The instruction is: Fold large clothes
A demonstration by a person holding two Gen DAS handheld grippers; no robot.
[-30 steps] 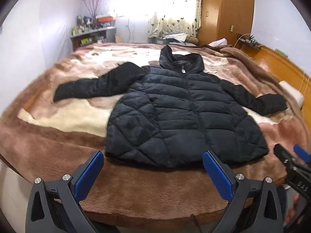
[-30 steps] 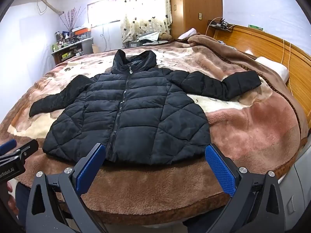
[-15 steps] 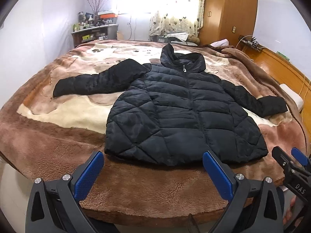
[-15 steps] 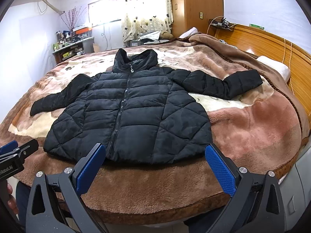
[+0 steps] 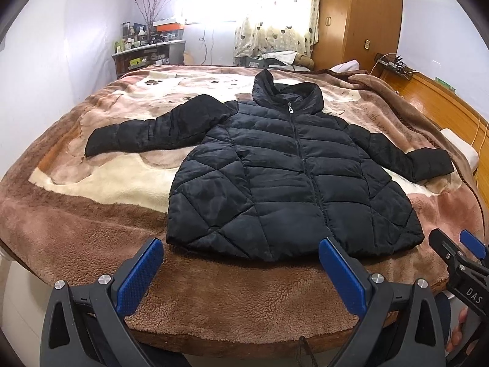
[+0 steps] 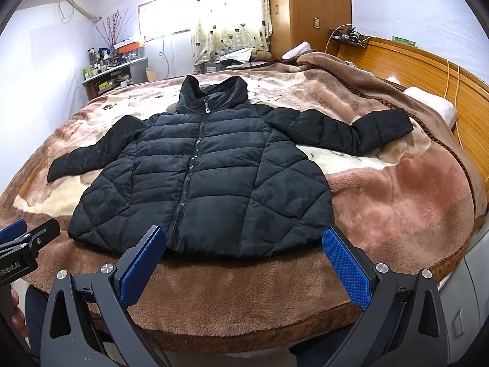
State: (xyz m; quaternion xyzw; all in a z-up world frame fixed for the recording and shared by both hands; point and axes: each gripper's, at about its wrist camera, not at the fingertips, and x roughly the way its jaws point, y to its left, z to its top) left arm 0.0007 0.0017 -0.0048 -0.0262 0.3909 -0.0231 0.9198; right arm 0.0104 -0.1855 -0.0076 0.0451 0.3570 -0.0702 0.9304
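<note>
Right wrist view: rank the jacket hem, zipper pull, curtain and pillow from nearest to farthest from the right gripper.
From the right gripper:
1. Jacket hem, straight ahead.
2. Zipper pull, centre, at the collar.
3. Pillow, far right; roughly level with the pull, too close to call.
4. Curtain, back wall.

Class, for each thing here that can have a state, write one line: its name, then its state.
jacket: spread flat, unfolded, front up
zipper: closed to the collar
sleeves: both stretched outward
left gripper: open, empty, short of the hem
right gripper: open, empty
wardrobe: doors shut
curtain: drawn
</note>
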